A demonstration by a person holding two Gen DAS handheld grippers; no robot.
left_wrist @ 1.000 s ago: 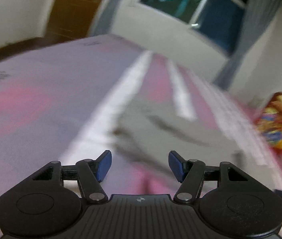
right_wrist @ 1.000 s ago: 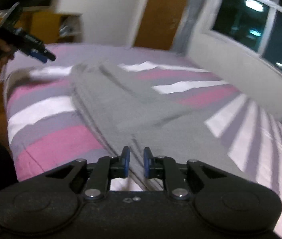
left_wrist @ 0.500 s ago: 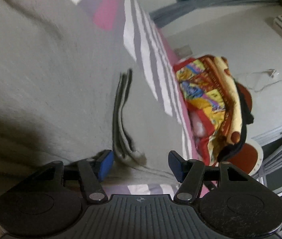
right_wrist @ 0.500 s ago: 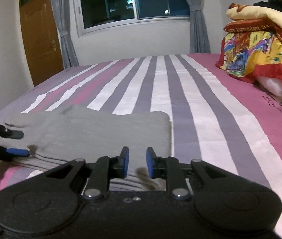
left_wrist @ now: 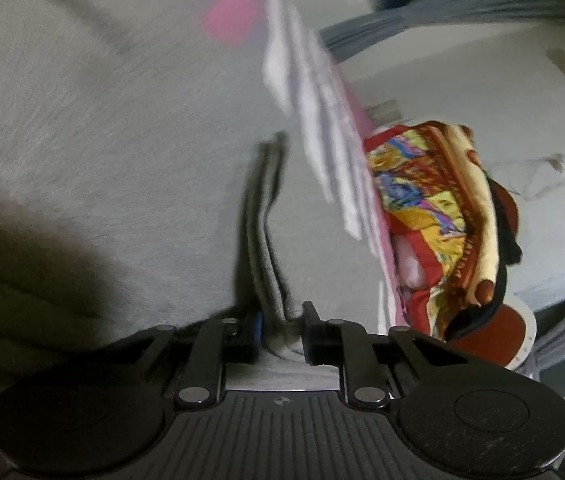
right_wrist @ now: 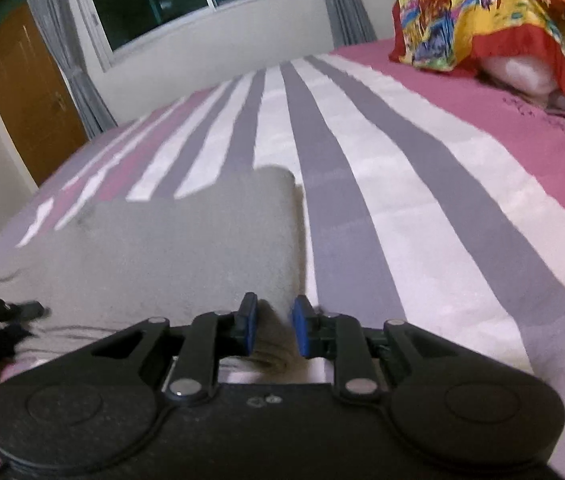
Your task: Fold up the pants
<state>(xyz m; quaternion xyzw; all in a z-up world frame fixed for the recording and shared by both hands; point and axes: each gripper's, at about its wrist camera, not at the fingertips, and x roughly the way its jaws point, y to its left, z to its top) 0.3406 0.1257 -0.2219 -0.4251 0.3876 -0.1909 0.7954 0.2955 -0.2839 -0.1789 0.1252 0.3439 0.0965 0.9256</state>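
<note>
Pants [right_wrist: 186, 248] lie on the striped bed [right_wrist: 422, 216] already folded into a thick grey stack, so probably one more fold or a tidy-up left. Left tongs [left_wrist: 280, 334] and right tongs [right_wrist: 273, 330] each pinch a near-edge corner. Open bed ahead and right; blanket pile [right_wrist: 494, 16] well clear.

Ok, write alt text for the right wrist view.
The right gripper pinches the near edge of folded grey pants lying on a bed with a pink, white and grey striped cover. The left gripper reaches in at left; a colourful blanket lies far right.
</note>
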